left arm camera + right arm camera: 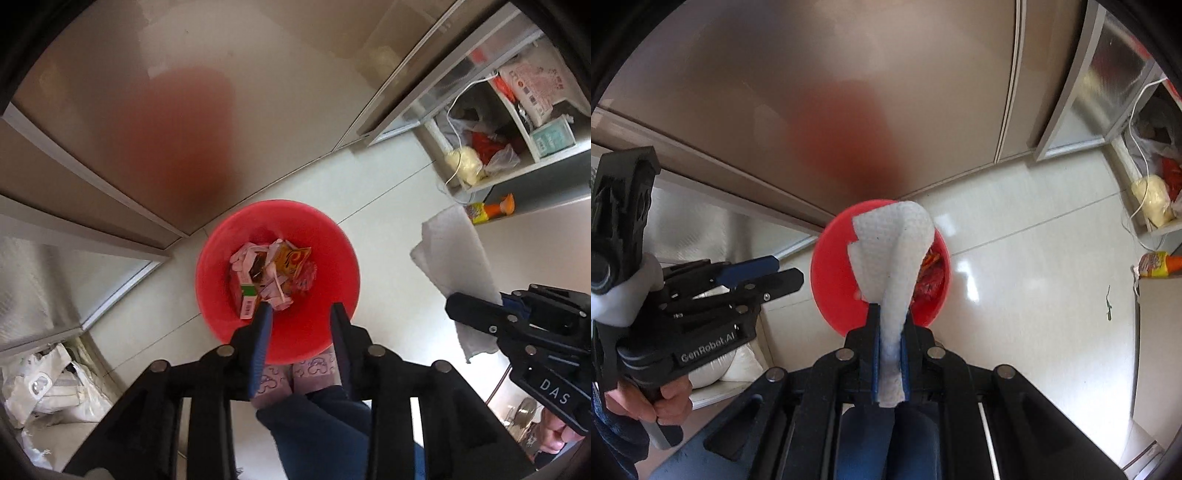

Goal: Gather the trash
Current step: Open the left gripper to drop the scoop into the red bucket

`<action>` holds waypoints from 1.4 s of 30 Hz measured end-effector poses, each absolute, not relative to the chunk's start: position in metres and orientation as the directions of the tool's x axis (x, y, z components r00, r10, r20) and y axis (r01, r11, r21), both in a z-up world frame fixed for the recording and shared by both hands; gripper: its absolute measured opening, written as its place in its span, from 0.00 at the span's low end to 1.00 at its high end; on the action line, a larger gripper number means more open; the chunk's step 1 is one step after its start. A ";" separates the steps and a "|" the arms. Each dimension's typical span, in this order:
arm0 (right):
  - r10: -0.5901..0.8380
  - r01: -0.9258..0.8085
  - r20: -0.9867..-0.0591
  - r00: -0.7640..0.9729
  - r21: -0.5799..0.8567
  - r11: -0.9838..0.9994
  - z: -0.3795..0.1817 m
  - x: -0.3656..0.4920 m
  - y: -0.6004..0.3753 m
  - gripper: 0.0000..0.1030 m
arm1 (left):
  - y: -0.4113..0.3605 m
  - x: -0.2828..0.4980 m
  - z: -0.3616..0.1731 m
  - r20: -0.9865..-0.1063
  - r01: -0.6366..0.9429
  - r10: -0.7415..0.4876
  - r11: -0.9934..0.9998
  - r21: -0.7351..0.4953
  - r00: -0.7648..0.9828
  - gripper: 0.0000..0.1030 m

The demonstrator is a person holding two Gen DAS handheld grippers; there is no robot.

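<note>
A red bin (221,266) stands on the pale tiled floor, holding wrappers, small cartons and paper scraps (273,273). My left gripper (301,312) hangs right above the bin's near rim, pointing down, open, with nothing between its fingers. In the right wrist view my right gripper (891,314) is shut on a white paper towel (894,243), which droops over the red bin (831,273) and hides much of it. The right gripper (456,308) and its paper towel (454,251) also show at the right of the left wrist view. The left gripper (788,269) shows at the left of the right wrist view.
Brown cabinet doors (129,110) rise just behind the bin. An open shelf (517,170) with plastic bags sits to the right, with an orange-and-yellow bottle (491,208) beneath it. White sacks (48,387) lie at the lower left. The person's slippers (295,376) stand beside the bin.
</note>
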State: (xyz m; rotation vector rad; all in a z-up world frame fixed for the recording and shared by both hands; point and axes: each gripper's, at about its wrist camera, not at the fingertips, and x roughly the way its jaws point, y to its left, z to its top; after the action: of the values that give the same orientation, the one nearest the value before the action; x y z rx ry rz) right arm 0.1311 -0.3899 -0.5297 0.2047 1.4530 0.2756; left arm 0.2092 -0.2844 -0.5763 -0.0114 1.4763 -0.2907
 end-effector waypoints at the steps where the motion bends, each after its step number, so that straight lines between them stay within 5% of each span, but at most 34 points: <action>1: 0.307 -0.062 -0.947 0.093 0.302 0.951 -0.528 0.129 -0.389 0.08 | -0.284 0.208 -0.574 -0.979 0.196 -0.193 0.964 -0.177 0.062 0.30; 12: 0.315 -0.145 -0.944 0.094 0.300 0.943 -0.492 0.131 -0.386 0.08 | -0.269 0.205 -0.542 -0.978 0.254 -0.165 0.959 -0.128 0.130 0.30; 21: 0.318 -0.201 -0.944 0.087 0.296 0.934 -0.520 0.147 -0.375 0.08 | -0.233 0.206 -0.546 -0.973 0.197 -0.128 0.976 -0.090 0.191 0.31; 27: 0.295 -0.230 -0.953 0.069 0.272 0.934 -0.537 0.150 -0.363 0.08 | -0.209 0.207 -0.556 -0.982 0.147 -0.082 0.988 -0.056 0.172 0.63; 29: 0.284 -0.239 -0.956 0.078 0.259 0.936 -0.538 0.150 -0.364 0.11 | -0.202 0.208 -0.554 -0.981 0.126 -0.101 0.989 -0.080 0.166 0.65; 33: 0.262 -0.240 -0.960 0.101 0.232 0.943 -0.534 0.146 -0.363 0.36 | -0.201 0.207 -0.548 -0.975 0.163 -0.104 0.984 -0.073 0.195 0.75; 42: 0.235 -0.243 -0.966 0.107 0.204 0.948 -0.514 0.133 -0.362 0.46 | -0.196 0.197 -0.518 -0.974 0.223 -0.099 0.974 -0.052 0.206 0.80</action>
State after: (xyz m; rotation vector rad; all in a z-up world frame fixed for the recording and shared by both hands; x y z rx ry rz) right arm 0.1325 -0.3617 -0.5140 -0.0071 1.4207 0.3521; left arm 0.1973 -0.1964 -0.5180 0.1072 1.3457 -0.2249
